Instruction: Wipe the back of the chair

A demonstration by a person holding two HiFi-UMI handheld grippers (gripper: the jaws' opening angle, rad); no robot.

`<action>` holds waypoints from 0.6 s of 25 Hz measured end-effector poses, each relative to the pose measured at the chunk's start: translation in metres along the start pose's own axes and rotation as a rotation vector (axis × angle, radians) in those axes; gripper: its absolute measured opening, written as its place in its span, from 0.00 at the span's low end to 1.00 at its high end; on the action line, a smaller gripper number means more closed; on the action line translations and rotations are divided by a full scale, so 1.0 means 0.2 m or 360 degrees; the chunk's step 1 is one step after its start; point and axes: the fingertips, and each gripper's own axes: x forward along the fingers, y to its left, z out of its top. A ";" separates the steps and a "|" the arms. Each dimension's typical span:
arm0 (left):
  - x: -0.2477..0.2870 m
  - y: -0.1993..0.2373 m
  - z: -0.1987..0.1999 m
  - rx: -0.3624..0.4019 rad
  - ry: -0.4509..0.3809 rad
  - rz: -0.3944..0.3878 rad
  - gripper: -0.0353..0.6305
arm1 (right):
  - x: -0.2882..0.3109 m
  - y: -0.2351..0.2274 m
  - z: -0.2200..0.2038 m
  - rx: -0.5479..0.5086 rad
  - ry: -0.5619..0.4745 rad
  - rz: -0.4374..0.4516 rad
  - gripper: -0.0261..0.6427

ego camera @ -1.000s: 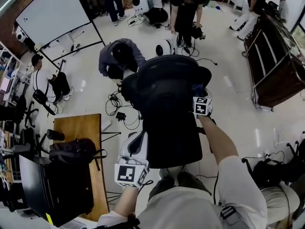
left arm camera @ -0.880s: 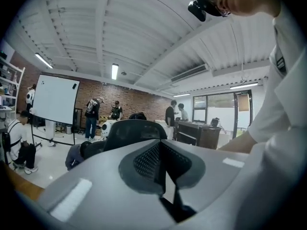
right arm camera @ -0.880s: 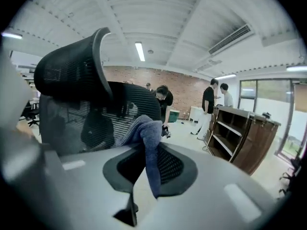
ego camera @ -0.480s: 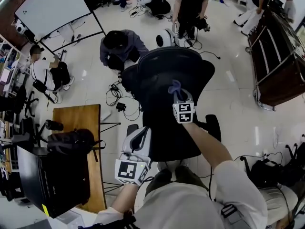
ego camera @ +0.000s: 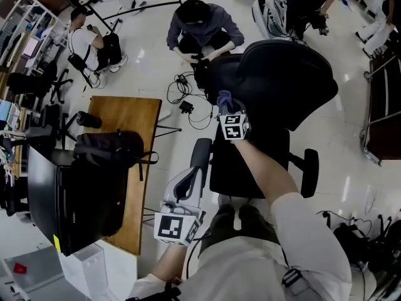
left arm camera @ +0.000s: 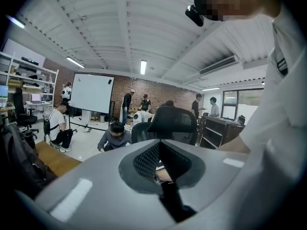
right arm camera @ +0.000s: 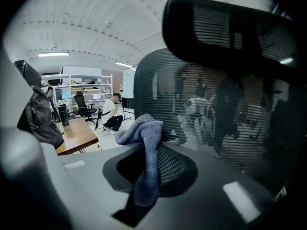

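The black mesh office chair (ego camera: 282,83) stands in front of me with its back toward me. My right gripper (ego camera: 228,113) is shut on a blue-grey cloth (ego camera: 224,97) at the left edge of the backrest. In the right gripper view the cloth (right arm camera: 144,143) bunches out of the jaws against the mesh back (right arm camera: 201,114), below the headrest (right arm camera: 225,28). My left gripper (ego camera: 187,182) hangs low beside the chair's left armrest (ego camera: 201,158); in its own view the left gripper (left arm camera: 160,176) points toward the chair (left arm camera: 172,121), shut and holding nothing.
A wooden table (ego camera: 128,121) stands at my left with a black backpack (ego camera: 106,152), a dark bottle (ego camera: 88,119) and a black case (ego camera: 69,199). A person (ego camera: 200,27) crouches over floor cables (ego camera: 188,96) beyond the chair. A dark shelf unit (ego camera: 382,99) is at right.
My right gripper has swept the cloth leftward across the chair back, from its right side to its left edge. The left gripper stays low by the armrest.
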 end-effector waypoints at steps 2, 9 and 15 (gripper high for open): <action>0.04 0.01 0.01 -0.0016 0.0005 -0.0021 0.15 | -0.08 -0.16 0.00 0.0026 -0.0012 -0.0068 0.11; 0.17 -0.15 0.15 0.0028 -0.0234 -0.0201 0.15 | -0.59 -1.11 -0.38 0.0247 0.0085 -0.0565 0.11; 0.35 -0.51 0.04 0.0022 -0.0138 -0.0389 0.15 | -0.96 -1.72 -0.60 0.0345 0.0119 -0.0752 0.11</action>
